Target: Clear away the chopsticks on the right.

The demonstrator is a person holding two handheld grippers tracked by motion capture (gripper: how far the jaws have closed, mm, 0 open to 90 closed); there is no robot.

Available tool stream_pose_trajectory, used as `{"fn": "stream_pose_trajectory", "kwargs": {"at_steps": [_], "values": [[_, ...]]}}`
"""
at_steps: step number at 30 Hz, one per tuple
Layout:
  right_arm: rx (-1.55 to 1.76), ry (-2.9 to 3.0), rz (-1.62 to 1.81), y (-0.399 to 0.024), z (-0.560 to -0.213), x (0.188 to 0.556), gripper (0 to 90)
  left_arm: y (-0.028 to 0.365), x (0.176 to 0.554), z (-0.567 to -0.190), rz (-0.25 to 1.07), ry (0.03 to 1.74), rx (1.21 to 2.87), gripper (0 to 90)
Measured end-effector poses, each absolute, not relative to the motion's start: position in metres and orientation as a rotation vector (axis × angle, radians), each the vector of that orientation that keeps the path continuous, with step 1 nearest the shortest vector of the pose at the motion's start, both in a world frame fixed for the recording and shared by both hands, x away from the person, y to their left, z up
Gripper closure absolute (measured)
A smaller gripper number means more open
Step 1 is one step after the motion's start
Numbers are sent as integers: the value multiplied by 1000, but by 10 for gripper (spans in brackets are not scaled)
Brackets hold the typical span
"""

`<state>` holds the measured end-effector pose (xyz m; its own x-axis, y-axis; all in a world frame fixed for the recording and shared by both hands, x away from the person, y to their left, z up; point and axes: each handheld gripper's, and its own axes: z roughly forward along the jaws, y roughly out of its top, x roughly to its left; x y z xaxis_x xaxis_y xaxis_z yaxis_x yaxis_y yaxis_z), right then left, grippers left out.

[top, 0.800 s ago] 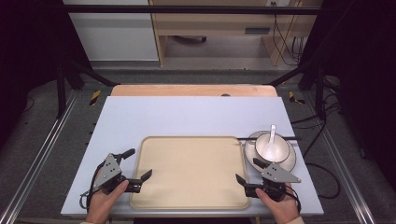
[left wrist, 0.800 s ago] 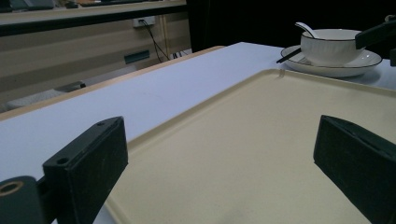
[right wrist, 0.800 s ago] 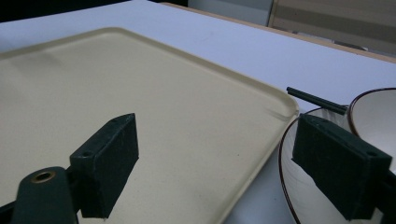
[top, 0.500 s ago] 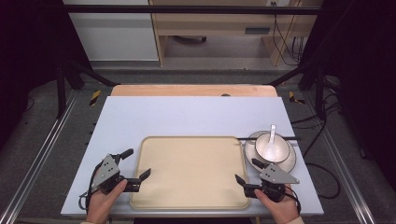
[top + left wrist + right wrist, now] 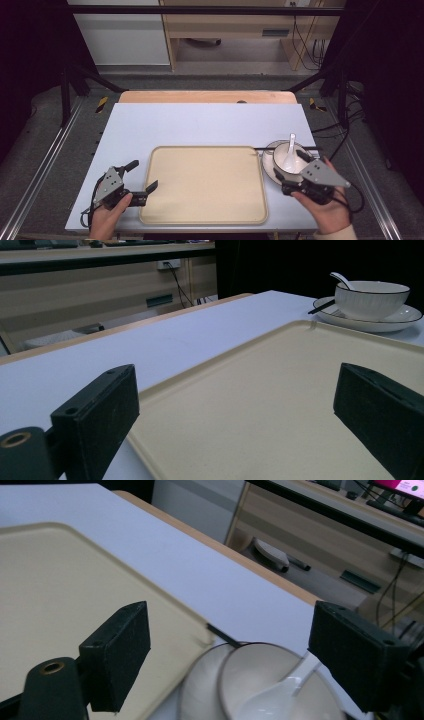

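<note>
While the right gripper [image 5: 290, 176] hovered wide open just above the white ribbed ceramic bowl [image 5: 285, 159], the left gripper [image 5: 143, 177] waited open beside the beige plastic tray [image 5: 205, 186]; next, probably lowering onto the rim.

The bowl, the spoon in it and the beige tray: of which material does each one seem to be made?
The bowl looks like glazed ceramic: white, glossy, ribbed outside, with a thin dark rim line. The spoon seems to be the same white glazed ceramic, smooth and shiny, though plastic cannot be excluded. The tray appears to be moulded plastic: matt beige, finely textured, with rounded corners and a raised lip.
</note>
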<state>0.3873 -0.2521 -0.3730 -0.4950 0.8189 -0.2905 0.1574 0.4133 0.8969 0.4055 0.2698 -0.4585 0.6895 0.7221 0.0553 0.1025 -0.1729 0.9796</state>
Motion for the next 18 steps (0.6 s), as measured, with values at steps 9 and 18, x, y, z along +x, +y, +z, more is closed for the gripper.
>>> {"fn": "stream_pose_trajectory", "kwargs": {"at_steps": [9, 18], "values": [[889, 2008, 978, -302, -343, 443, 329, 277, 405, -455, 639, 678, 1668, 41], [1043, 2066, 892, -341, -363, 502, 625, 279, 404, -455, 642, 679, 1668, 43]]}}
